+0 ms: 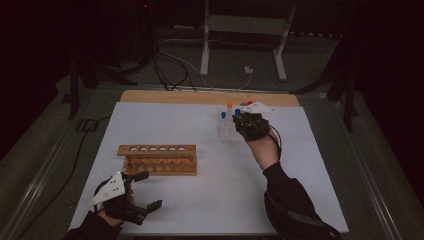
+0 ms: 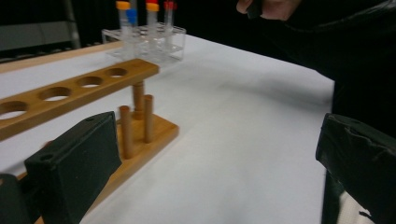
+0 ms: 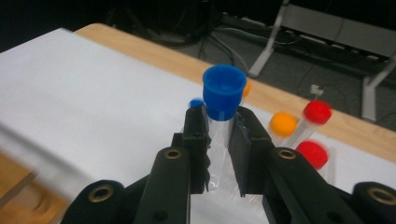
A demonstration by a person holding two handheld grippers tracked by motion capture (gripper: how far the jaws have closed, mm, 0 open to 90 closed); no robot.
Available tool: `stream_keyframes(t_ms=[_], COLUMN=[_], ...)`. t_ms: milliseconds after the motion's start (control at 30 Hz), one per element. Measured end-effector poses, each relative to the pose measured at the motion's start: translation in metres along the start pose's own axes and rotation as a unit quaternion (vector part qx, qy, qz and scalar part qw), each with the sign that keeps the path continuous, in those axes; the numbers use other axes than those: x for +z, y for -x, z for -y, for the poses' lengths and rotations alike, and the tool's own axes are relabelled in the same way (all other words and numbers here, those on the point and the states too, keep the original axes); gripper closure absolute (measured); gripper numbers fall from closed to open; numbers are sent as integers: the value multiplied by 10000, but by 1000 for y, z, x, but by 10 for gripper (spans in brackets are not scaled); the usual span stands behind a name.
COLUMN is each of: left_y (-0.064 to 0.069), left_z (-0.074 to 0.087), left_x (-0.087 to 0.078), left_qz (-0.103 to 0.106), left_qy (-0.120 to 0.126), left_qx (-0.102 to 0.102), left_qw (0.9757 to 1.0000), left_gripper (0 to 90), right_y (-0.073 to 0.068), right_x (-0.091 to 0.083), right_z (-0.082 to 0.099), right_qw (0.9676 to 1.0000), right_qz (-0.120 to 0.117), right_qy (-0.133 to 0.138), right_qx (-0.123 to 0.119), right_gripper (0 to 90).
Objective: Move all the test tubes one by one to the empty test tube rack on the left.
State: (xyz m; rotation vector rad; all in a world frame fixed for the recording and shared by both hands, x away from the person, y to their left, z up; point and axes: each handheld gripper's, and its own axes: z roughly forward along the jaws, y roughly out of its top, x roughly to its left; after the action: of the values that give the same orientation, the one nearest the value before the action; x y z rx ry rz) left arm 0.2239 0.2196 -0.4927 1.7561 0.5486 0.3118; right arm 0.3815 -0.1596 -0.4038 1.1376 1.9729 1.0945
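Blue-capped tube clamped in the right gripper above the clear rack (left gripper, jaws apart, by the wooden rack).

Dim high view with black surroundings; gripper views brighter, softly blurred at edges.

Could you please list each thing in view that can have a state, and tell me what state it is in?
right gripper: shut on the blue-capped tube.
blue-capped tube: upright, capped, clamped between the jaws.
left gripper: open, nothing between the jaws.
wooden rack: standing upright, all holes empty.
clear rack: holds several capped tubes, upright.
orange-capped tube: capped, in the clear rack.
red-capped tubes: capped, in the clear rack.
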Motion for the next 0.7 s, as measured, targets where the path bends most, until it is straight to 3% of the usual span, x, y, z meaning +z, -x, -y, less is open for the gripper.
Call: stream_keyframes(t_ms=[200,333,433,533,700], left_y=[1,4,6,8,10], left_z=[0,-2,-7,-14,-30], left_x=[5,9,13,15,18], left_qz=[115,192,337,264,243], left_qy=[-58,-30,-218,-303,-227], left_qx=[-16,-5,-140,-124,-164], left_qw=[9999,9998,9991,9991,9993], left_gripper=[5,6,6,6,5], right_y=[-7,-12,-15,-18,-25], right_x=[-11,-23,-29,-37,-49], right_z=[16,31,36,43,55], right_qw=[9997,9985,9978,9968,9948], right_qz=[-167,-428,-478,-606,-833], right_qy=[-113,-231,-263,-286,-321], right_qx=[-162,-249,-365,-440,-494], right_gripper=[764,764,764,764,764])
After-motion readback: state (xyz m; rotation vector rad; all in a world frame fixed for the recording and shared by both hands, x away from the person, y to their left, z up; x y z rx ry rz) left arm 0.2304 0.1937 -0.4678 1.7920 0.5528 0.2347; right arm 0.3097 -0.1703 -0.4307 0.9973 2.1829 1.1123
